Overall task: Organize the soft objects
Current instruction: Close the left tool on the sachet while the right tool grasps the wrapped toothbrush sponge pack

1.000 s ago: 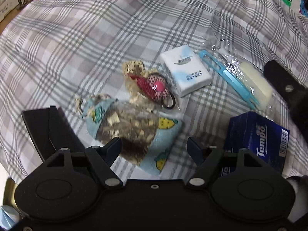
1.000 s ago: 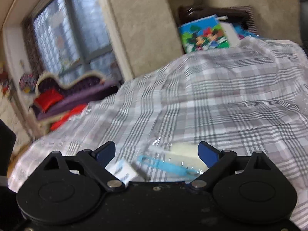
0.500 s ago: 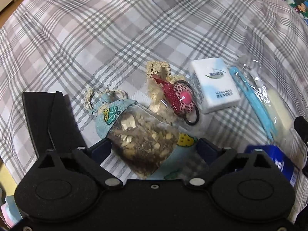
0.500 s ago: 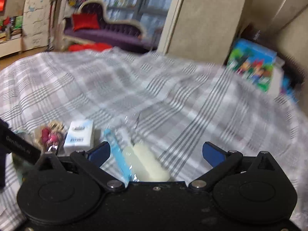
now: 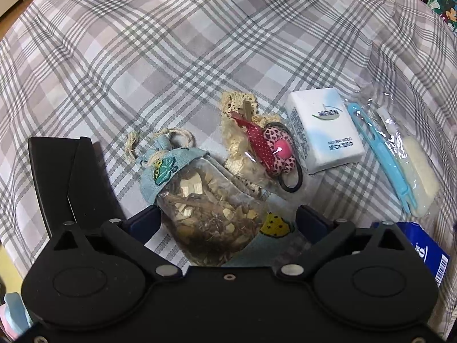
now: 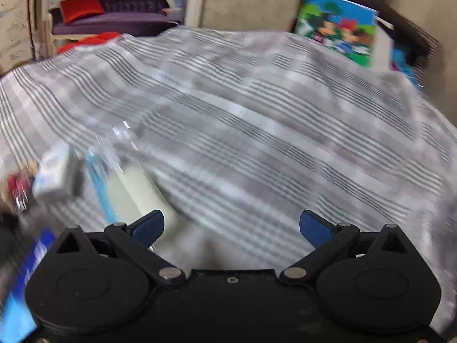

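My left gripper [image 5: 227,223] is open, its blue fingertips either side of a blue drawstring sachet [image 5: 208,208] with a clear window of dried herbs. Beyond it lie a lace pouch with a pink hair tie [image 5: 257,145], a white tissue pack [image 5: 324,134], a clear bag with a blue clip and cream sponge [image 5: 400,157], and a blue Tempo tissue pack [image 5: 425,254]. My right gripper [image 6: 231,227] is open and empty above the plaid cloth [image 6: 257,143]; the sponge bag [image 6: 128,183] and the white tissue pack [image 6: 54,174] show blurred at its left.
A black flat holder [image 5: 62,177] lies left of the sachet. A cartoon-print box [image 6: 337,28] stands past the far edge of the cloth, and a purple sofa with a red cushion [image 6: 100,14] is in the background.
My left gripper has come down and forward so the sachet now sits between its fingertips. My right gripper has swung to the right, and its view is blurred.
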### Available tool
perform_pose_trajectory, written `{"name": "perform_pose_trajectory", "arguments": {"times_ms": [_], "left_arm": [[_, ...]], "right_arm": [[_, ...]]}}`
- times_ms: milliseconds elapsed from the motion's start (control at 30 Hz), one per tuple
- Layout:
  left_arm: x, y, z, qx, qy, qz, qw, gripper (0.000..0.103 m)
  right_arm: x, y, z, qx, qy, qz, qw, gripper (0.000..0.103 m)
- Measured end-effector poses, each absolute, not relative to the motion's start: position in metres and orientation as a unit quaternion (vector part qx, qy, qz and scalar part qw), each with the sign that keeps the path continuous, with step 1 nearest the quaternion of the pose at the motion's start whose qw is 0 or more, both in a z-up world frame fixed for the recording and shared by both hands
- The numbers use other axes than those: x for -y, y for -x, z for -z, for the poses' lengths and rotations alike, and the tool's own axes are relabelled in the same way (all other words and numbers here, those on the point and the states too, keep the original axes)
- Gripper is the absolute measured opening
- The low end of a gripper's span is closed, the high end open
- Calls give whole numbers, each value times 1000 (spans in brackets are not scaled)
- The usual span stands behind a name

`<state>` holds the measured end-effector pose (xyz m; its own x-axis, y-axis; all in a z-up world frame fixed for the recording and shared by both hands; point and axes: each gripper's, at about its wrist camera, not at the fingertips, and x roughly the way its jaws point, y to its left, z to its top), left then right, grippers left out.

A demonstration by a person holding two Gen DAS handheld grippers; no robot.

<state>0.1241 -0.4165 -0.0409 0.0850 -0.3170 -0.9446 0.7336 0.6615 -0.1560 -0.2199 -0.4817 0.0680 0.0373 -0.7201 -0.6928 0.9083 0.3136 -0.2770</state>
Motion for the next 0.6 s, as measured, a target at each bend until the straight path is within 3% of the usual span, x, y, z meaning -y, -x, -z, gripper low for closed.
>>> {"name": "perform_pose_trajectory", "arguments": {"times_ms": [267,400,600], "left_arm": [[419,-124,47,-572,-185,359,714,97],[418,-126,48,-575,-183,360,712,98],[420,-128,51,-575,-188,359,711,98]], "right_arm": [[403,234,-47,-478,-145,479,722,101],[383,205,-39,-500,-148,426,740,94],[379,172,-39,-496,-144,383,766,94]]}}
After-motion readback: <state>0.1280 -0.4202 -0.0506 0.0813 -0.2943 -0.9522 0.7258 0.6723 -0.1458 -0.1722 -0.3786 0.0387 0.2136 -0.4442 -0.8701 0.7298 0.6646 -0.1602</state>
